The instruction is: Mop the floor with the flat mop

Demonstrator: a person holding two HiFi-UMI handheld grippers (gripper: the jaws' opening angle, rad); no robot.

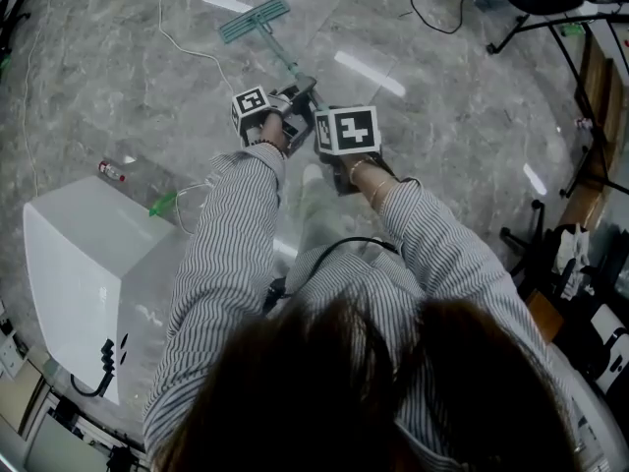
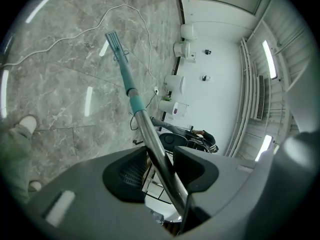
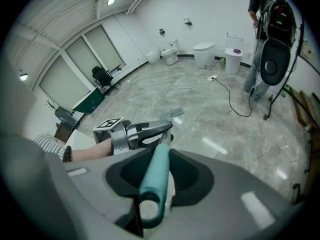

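Observation:
The flat mop has a teal head (image 1: 255, 19) lying flat on the grey marble floor (image 1: 118, 77), far from me. Its pole (image 1: 285, 63) slopes back toward both grippers. My left gripper (image 1: 293, 106) is shut on the metal part of the pole (image 2: 152, 144), lower down. My right gripper (image 1: 332, 155) is shut on the teal handle grip (image 3: 155, 176) at the pole's top end. In the left gripper view the mop head (image 2: 114, 44) shows at the end of the pole. The right gripper view shows the left gripper (image 3: 162, 134) just ahead, and the mop head (image 3: 171, 114) beyond it.
A white box (image 1: 84, 273) stands at my left, with a red-capped bottle (image 1: 111, 171) and a green item (image 1: 162, 205) beside it. White (image 1: 182, 42) and black (image 1: 432, 13) cables trail across the floor. Stands and chairs (image 1: 570, 57) crowd the right side. A person (image 3: 262, 39) stands far right.

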